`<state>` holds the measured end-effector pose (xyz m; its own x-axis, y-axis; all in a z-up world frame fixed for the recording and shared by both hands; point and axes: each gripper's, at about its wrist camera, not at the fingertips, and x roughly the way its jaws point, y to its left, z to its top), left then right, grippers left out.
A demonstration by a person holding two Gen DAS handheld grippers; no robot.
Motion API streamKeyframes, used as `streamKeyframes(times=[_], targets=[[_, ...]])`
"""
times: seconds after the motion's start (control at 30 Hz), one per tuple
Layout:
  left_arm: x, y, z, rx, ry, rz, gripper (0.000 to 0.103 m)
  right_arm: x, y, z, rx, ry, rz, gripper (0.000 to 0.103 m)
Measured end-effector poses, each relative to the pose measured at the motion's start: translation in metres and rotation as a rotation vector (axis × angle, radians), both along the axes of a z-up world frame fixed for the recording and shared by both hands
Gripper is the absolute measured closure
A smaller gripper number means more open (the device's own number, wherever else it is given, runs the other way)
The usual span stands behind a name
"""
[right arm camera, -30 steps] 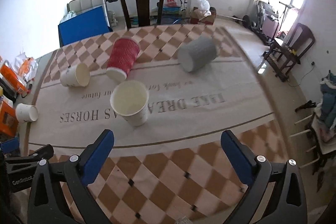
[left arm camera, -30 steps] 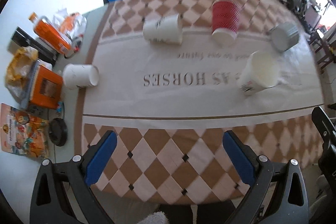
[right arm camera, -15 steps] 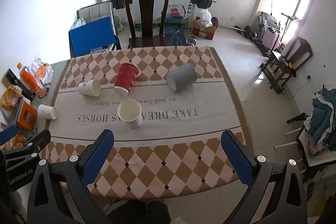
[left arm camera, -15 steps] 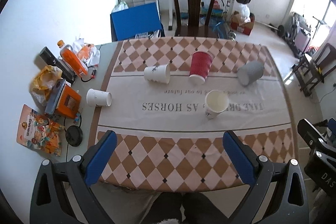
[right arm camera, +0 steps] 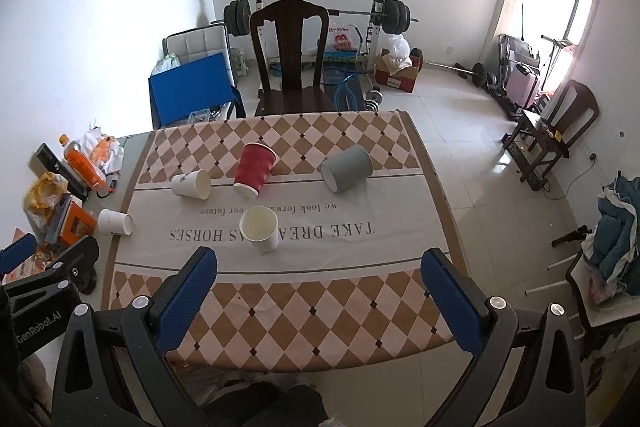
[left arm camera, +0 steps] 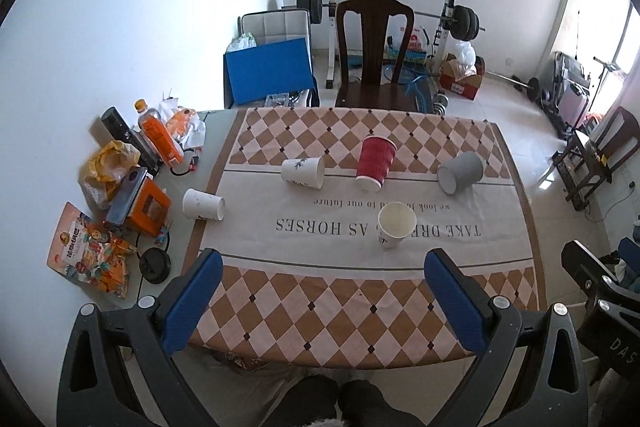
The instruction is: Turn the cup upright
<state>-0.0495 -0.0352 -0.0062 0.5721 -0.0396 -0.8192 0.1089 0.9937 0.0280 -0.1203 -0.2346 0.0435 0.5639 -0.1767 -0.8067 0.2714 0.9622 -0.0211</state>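
Note:
Several cups are on the table. A white cup stands upright near the middle. A red ribbed cup, a grey cup, a white cup with a leaf print and a plain white cup lie on their sides. My left gripper and right gripper are both open and empty, held high above the table's near edge, far from the cups.
A checked tablecloth covers the table. Snack bags, an orange bottle and boxes crowd the left edge. A dark wooden chair stands at the far side, with a weight rack behind. The floor drops off right of the table.
Both grippers have pulled up and back from the table, so the cups look smaller and the whole room shows. The cups have not moved.

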Motion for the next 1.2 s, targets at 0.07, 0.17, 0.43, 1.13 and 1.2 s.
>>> streamKeyframes(times=[0.07,0.17,0.43,1.13,1.2], targets=[[-0.001,0.001,0.003,-0.001,-0.003,0.001,0.000,-0.002,0.000,0.004,0.001,-0.006,0.004,0.000],[-0.005,0.003,0.006,-0.002,-0.011,0.003,0.000,-0.004,0.001,0.008,-0.002,-0.014,0.010,0.000],[-0.007,0.004,0.007,0.002,-0.014,0.002,0.000,-0.003,0.005,0.012,-0.014,-0.021,0.024,0.000],[-0.008,0.008,0.010,0.004,-0.010,0.016,0.000,-0.004,0.008,0.011,-0.004,-0.019,0.029,0.000],[-0.008,0.009,0.009,0.003,-0.010,0.015,0.000,-0.004,0.009,0.011,-0.005,-0.019,0.029,0.000]])
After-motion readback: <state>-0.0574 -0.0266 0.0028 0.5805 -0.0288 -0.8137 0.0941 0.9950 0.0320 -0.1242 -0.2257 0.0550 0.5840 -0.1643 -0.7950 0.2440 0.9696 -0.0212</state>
